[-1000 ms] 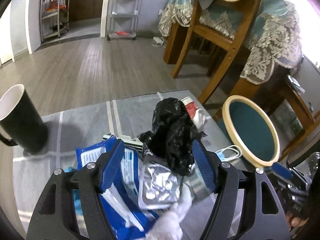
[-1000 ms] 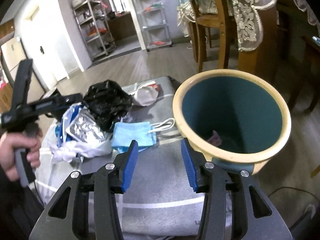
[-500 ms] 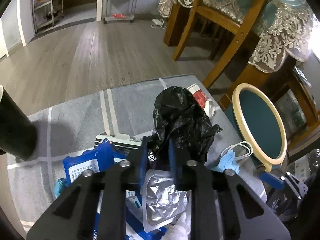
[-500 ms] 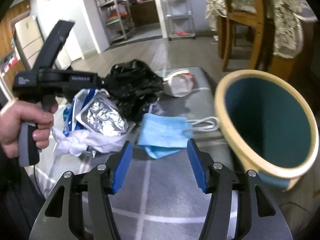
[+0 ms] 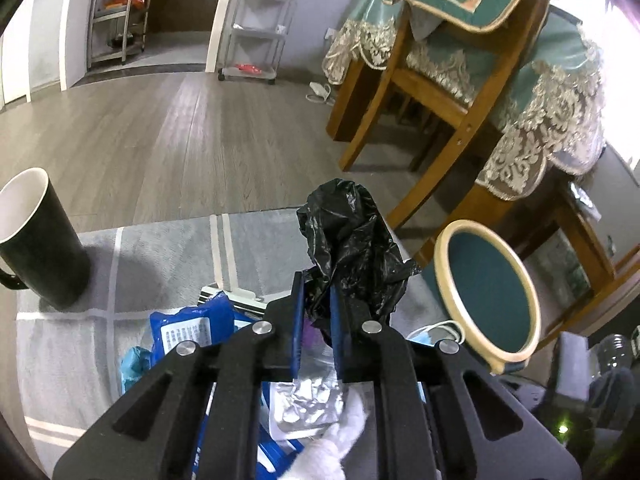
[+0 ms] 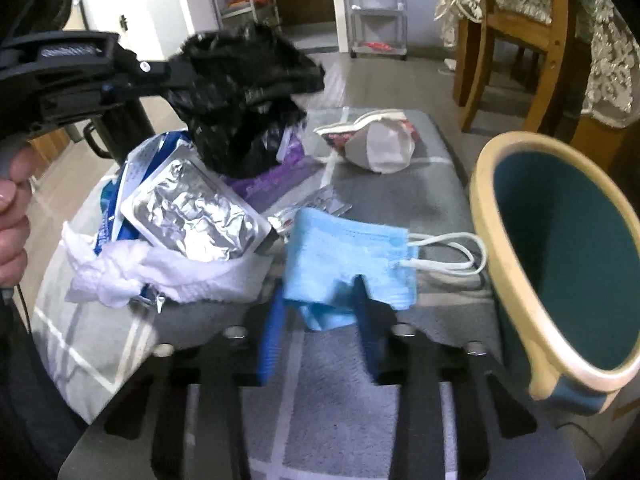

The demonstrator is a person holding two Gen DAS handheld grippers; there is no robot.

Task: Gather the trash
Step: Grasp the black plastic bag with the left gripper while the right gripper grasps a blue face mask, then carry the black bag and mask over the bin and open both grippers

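Observation:
My left gripper (image 5: 316, 292) is shut on a crumpled black plastic bag (image 5: 352, 240) and holds it lifted above the trash pile; it shows in the right wrist view (image 6: 240, 80) too. My right gripper (image 6: 320, 308) is open, its fingers either side of the near edge of a blue face mask (image 6: 348, 252) on the grey cloth. The teal bin with a cream rim (image 6: 560, 260) stands at the right, also in the left wrist view (image 5: 488, 292). A foil packet (image 6: 192, 216), white tissue (image 6: 160, 272) and a blue wrapper (image 5: 188, 324) lie in the pile.
A black mug (image 5: 36, 240) stands at the left of the grey checked cloth (image 5: 160, 248). A white cup-shaped mask (image 6: 380, 144) lies at the far side. A wooden chair (image 5: 432, 92) and a lace-draped table (image 5: 560, 80) stand behind the bin.
My left gripper closed on the black bag and lifted it off the pile. My right gripper moved left and forward from the bin to the blue mask.

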